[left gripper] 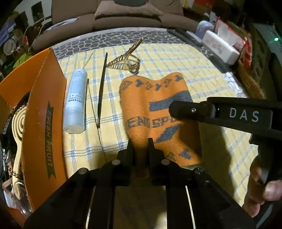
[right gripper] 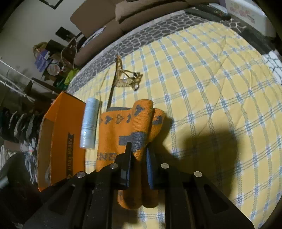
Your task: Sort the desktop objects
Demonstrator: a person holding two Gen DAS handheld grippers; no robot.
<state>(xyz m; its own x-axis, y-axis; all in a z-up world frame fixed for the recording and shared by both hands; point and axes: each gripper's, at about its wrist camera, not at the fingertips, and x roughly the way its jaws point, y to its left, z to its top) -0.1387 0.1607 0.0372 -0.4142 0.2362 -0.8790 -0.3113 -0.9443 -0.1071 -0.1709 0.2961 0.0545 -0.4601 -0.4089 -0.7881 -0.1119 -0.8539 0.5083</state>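
Observation:
An orange towel point(left gripper: 155, 105) with grey lettering lies bunched on the checked yellow cloth. In the left wrist view my left gripper point(left gripper: 140, 146) is shut on the towel's near edge, with cloth pinched between the narrow jaws. From the right my right gripper point(left gripper: 174, 110) reaches in and rests on the towel's middle. In the right wrist view the right gripper point(right gripper: 139, 153) is shut on a raised fold of the towel point(right gripper: 121, 126). A white bottle point(left gripper: 75, 100) lies left of the towel, beside a dark stick point(left gripper: 102, 91). A gold hair clip point(left gripper: 126, 59) lies behind them.
An open orange "FRESH FRUIT" box point(left gripper: 42, 109) stands at the left, with a wooden comb point(left gripper: 17, 123) inside. A white tissue box point(left gripper: 220, 45) sits at the far right edge. A brown sofa point(left gripper: 126, 15) is behind. Bare checked cloth point(right gripper: 211, 88) spreads to the right of the towel.

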